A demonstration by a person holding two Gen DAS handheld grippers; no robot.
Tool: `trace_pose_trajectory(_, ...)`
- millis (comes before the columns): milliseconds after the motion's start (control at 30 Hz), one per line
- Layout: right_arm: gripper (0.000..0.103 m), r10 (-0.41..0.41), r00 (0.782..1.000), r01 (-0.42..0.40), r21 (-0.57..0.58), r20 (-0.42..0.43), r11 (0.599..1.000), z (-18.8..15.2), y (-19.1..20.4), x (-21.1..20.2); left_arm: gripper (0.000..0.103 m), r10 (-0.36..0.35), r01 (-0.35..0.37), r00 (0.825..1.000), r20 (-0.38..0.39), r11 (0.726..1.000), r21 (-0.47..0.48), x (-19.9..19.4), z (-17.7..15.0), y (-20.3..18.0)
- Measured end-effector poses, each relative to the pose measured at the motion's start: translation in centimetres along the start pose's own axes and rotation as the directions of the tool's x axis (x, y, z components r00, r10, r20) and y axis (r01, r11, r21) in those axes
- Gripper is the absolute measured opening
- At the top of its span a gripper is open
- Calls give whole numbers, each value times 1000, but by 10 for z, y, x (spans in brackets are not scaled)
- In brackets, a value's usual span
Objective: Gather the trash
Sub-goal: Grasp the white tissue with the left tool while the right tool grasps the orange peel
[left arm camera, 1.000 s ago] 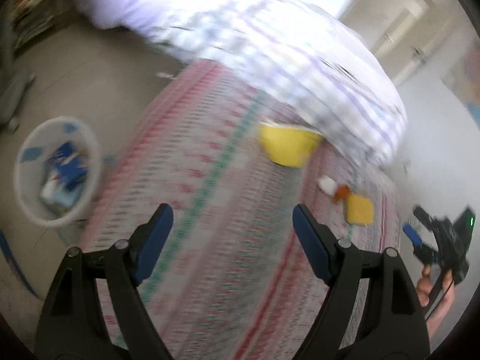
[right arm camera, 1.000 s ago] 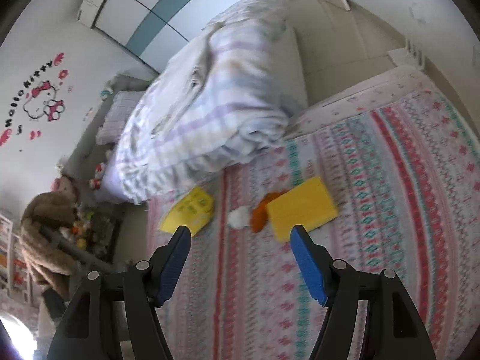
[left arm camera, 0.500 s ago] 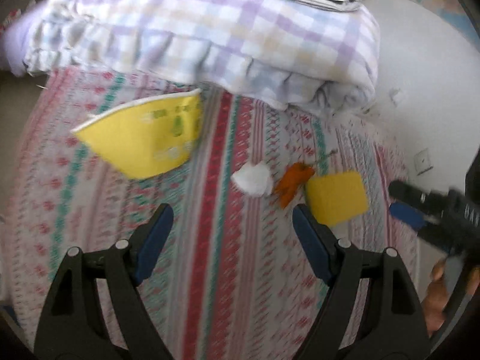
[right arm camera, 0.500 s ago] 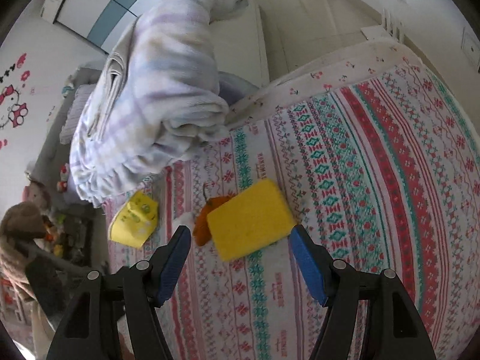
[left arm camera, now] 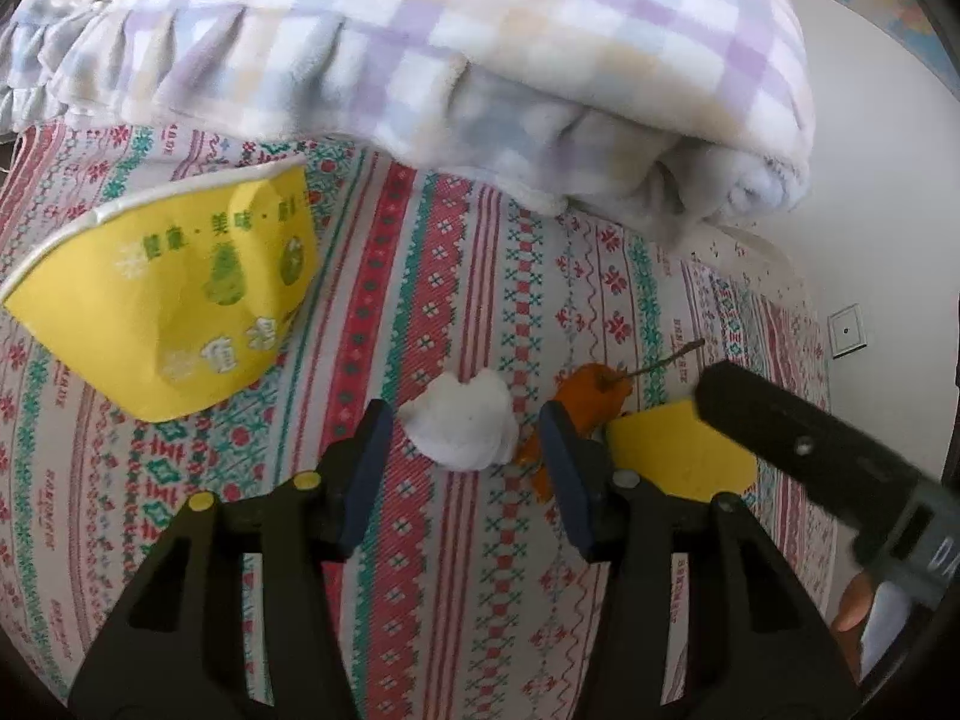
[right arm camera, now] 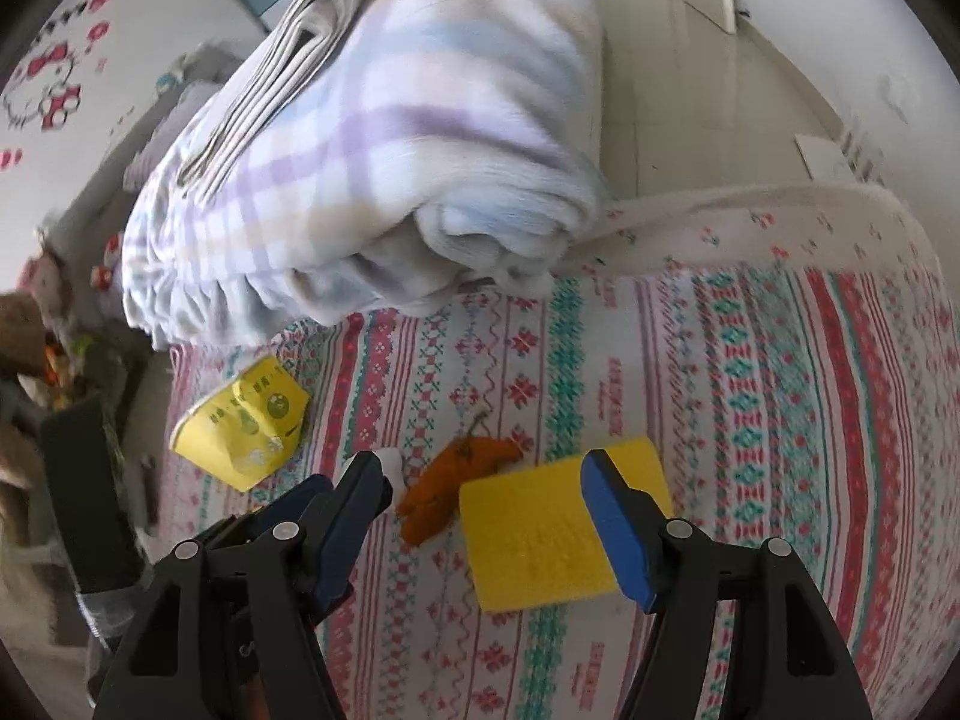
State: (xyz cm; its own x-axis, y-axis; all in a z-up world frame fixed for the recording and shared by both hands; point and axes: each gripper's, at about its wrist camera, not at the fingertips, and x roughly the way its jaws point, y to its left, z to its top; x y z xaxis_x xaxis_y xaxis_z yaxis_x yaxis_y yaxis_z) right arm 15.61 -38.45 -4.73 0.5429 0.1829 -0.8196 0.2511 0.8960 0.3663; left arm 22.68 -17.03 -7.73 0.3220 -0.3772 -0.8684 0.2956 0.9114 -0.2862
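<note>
Two tongs over bedspread point(left arm camera: 456, 588). Left gripper point(left arm camera: 465, 468) closing, tissue point(left arm camera: 462, 429) between unpressed jaws: risks snagging fabric. Right gripper point(right arm camera: 486, 516) gaping above sponge point(right arm camera: 540, 534); peel point(right arm camera: 450, 480) beside may drag along.

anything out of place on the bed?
Yes, litter on the patterned bedspread below the folded blanket: a crushed yellow paper bowl, a white tissue wad, an orange peel and a yellow sponge.

A bedroom in a home

A patterned bed sheet point(right arm camera: 750, 372), a folded checked blanket point(right arm camera: 384, 138) and a cartoon wall sticker point(right arm camera: 48, 90) are seen.
</note>
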Motion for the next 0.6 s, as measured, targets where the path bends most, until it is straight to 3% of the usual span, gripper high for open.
trace_pose_trajectory(33, 70, -9, 1000, 9, -14, -1, 1000, 1, 3, 4, 24, 3, -3, 1000, -11, 1000, 4, 3, 0, 0)
trace_pose_trajectory(200, 62, -15, 1000, 15, -39, -13, 999, 4, 5, 22, 21, -12, 12, 1000, -19, 1000, -28, 1, 2, 5)
trace_pose_trajectory(400, 46, -91, 996, 88, -141, -8, 986, 9, 18, 45, 21, -49, 48, 999, -6, 995, -92, -20, 5, 20)
trace_pose_trajectory(433, 38, -96, 995, 94, -154, -5, 984, 10, 20, 47, 21, -49, 48, 999, -5, 994, -96, -20, 6, 22)
trace_pose_trajectory(467, 22, -95, 996, 93, -162, -4, 982, 10, 22, 49, 21, -52, 51, 999, -6, 993, -104, -22, 6, 23)
trace_pose_trajectory(533, 9, -84, 996, 82, -160, -8, 984, 13, 23, 51, 21, -56, 55, 998, -4, 992, -116, -26, 6, 26)
trace_pose_trajectory(600, 4, -61, 998, 61, -151, -1, 987, 15, 25, 49, 21, -50, 50, 999, -2, 992, -119, -29, 7, 29)
